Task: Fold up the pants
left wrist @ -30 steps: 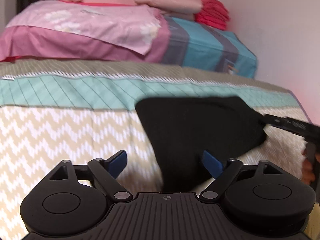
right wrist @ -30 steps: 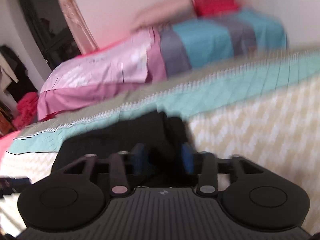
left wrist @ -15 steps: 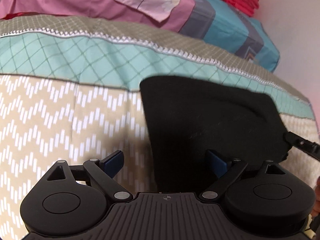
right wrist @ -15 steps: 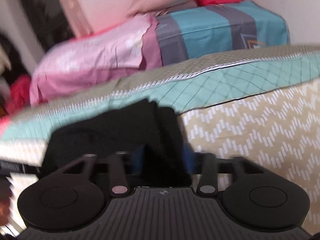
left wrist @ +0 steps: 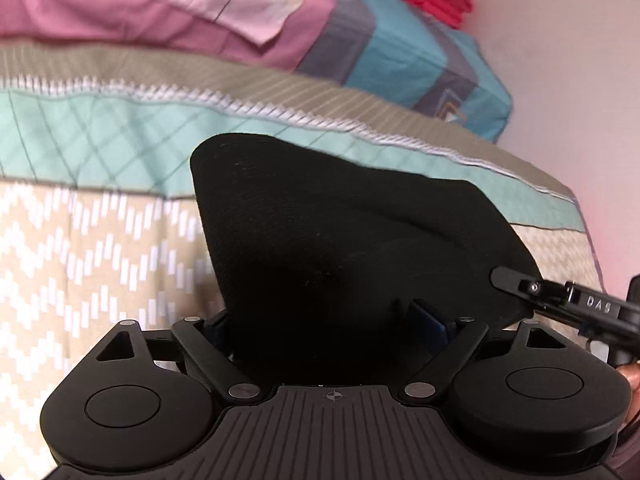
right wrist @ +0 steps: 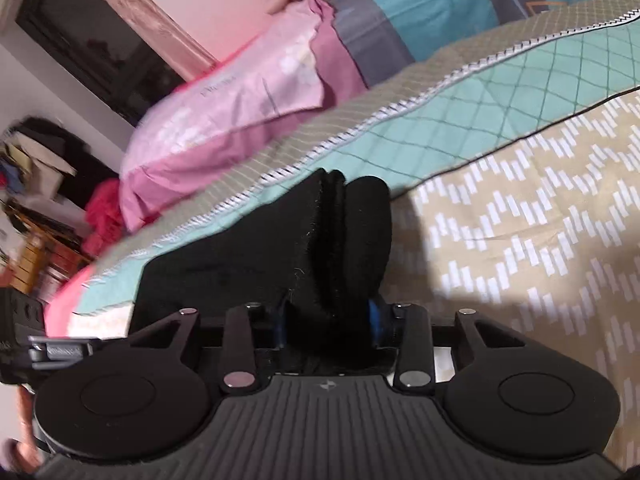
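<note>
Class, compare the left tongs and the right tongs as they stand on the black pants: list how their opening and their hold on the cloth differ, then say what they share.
1. The left tongs stand wide open; the right tongs are shut.
2. The left tongs straddle a flat edge of the black pants without pinching; the right tongs clamp a thick folded bunch.

Shared: both have blue pads, and both are at the pants over the patterned bedspread.

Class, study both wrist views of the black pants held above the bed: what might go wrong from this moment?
1. The right gripper pinches a thick bunched stack of the black pants; a layer may slip out and spoil the fold.
2. The left gripper stands wide open around the cloth, so that side may sag.
3. The pants hang over the patterned bedspread unevenly, so edges may land misaligned.
</note>
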A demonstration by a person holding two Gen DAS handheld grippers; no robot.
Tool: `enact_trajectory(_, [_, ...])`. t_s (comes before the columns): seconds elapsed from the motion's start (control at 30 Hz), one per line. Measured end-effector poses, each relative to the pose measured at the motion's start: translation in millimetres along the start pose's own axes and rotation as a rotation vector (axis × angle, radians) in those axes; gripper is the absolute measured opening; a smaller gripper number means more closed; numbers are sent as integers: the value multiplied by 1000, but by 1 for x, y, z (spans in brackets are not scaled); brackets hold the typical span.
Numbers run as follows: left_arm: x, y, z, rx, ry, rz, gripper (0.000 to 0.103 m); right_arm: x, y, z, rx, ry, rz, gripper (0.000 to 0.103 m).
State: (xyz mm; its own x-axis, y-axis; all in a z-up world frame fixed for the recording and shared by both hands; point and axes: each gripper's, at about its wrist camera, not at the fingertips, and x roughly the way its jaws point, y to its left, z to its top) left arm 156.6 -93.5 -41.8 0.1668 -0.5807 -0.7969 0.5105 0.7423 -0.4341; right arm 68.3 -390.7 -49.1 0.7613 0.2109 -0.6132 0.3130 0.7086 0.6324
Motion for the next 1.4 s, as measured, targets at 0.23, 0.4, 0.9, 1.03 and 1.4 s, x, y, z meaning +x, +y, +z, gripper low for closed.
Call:
enact_trajectory(0.23, [-67, -48, -33, 122, -46, -41, 103, -82, 35, -44, -3, -58, 58, 40])
enact_trajectory(0.4, [-104, -53, -95, 129, -33, -97, 103, -135, 36, -102, 53, -73, 51, 40])
enact_trajectory(0.9, [-64, -49, -181, 136, 101, 237, 103, -131, 56, -169, -110, -107, -330, 82])
enact_trajectory(1.03, [-55, -65, -183, 165, 89, 306, 103, -104, 58, -177, -184, -53, -473, 60])
enact_trajectory(1.4, [-55, -74, -188, 238, 56, 384, 103, -151, 47, -203, -179, -105, -374, 10])
